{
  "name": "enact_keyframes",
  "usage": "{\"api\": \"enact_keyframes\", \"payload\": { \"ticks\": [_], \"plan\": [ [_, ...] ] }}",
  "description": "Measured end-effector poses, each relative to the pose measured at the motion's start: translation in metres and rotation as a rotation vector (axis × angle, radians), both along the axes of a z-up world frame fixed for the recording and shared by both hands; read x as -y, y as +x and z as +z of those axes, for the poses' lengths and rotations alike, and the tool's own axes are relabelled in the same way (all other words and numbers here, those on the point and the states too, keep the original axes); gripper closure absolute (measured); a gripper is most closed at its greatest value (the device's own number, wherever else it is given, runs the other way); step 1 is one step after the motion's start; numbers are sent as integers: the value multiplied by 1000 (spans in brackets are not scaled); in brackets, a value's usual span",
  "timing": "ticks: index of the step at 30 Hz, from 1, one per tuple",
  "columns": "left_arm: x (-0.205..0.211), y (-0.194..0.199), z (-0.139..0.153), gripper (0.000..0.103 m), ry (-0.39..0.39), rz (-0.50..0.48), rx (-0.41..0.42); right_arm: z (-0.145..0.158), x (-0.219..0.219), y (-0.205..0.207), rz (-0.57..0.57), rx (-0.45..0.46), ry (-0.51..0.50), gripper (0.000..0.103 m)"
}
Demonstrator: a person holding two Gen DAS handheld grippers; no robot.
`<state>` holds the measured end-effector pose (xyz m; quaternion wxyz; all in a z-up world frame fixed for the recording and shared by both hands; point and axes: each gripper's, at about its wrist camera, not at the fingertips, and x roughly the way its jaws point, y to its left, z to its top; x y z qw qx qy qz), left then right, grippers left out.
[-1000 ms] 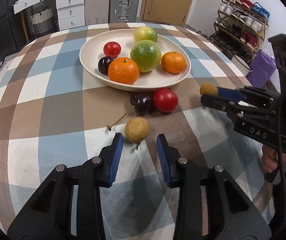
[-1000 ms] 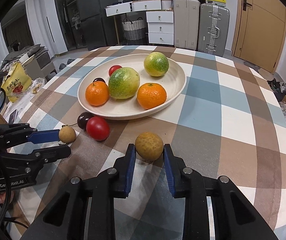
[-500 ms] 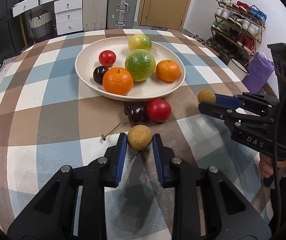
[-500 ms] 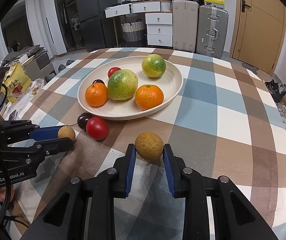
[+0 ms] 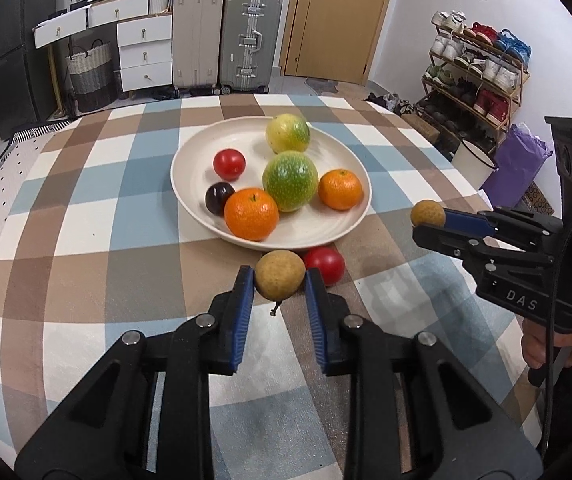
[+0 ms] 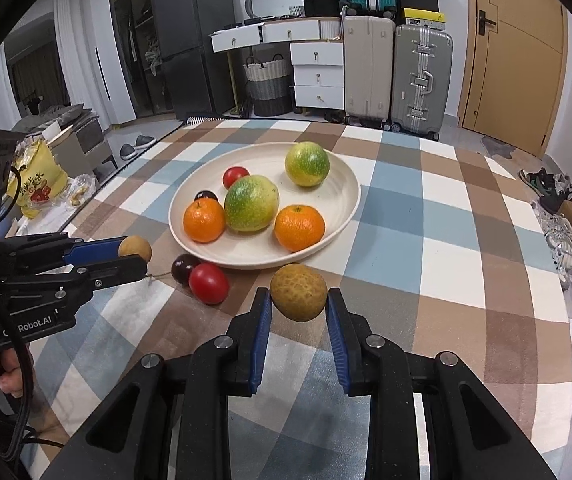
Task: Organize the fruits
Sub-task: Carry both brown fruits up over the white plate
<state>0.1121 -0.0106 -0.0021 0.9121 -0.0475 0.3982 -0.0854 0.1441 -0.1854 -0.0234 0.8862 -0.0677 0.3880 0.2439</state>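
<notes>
Gripping a tan longan (image 5: pixel 280 274), the left gripper (image 5: pixel 279 280) had its blue pads clamped on either side of the fruit, whose short stem pointed down; the fruit hung clear of the checked tablecloth (image 5: pixel 86 240). The right gripper (image 6: pixel 299 300) was likewise shut on a second longan (image 6: pixel 299 292), held off the cloth just in front of the plate (image 6: pixel 346 200); a hand (image 5: pixel 558 350) showed at its handle in the left view.

The cream plate sat mid-table and held two oranges (image 5: pixel 251 219), two green-yellow fruits (image 5: pixel 290 180), a small red fruit (image 5: pixel 229 164) and a dark plum (image 5: pixel 219 198); the nearer orange touched the larger green fruit, and the plum lay just beside that orange.

On the cloth, close against the plate's near rim, lay a red fruit (image 6: pixel 209 283) with a dark cherry (image 6: pixel 182 268) touching it; a thin stem ran from the cherry toward the left gripper's tips in the right view.

Behind the table stood two suitcases (image 5: pixel 250 40), a white drawer unit (image 5: pixel 142 56), a wooden door (image 5: pixel 338 20) and a shoe rack (image 5: pixel 478 68).
</notes>
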Motion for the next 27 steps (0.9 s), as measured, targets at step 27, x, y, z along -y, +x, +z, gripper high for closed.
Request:
{"api": "enact_keyframes", "payload": {
  "ticks": [27],
  "plan": [
    [-31, 30, 49, 79, 45, 60, 109, 64, 13, 11, 19, 80, 194, 75]
  ]
}}
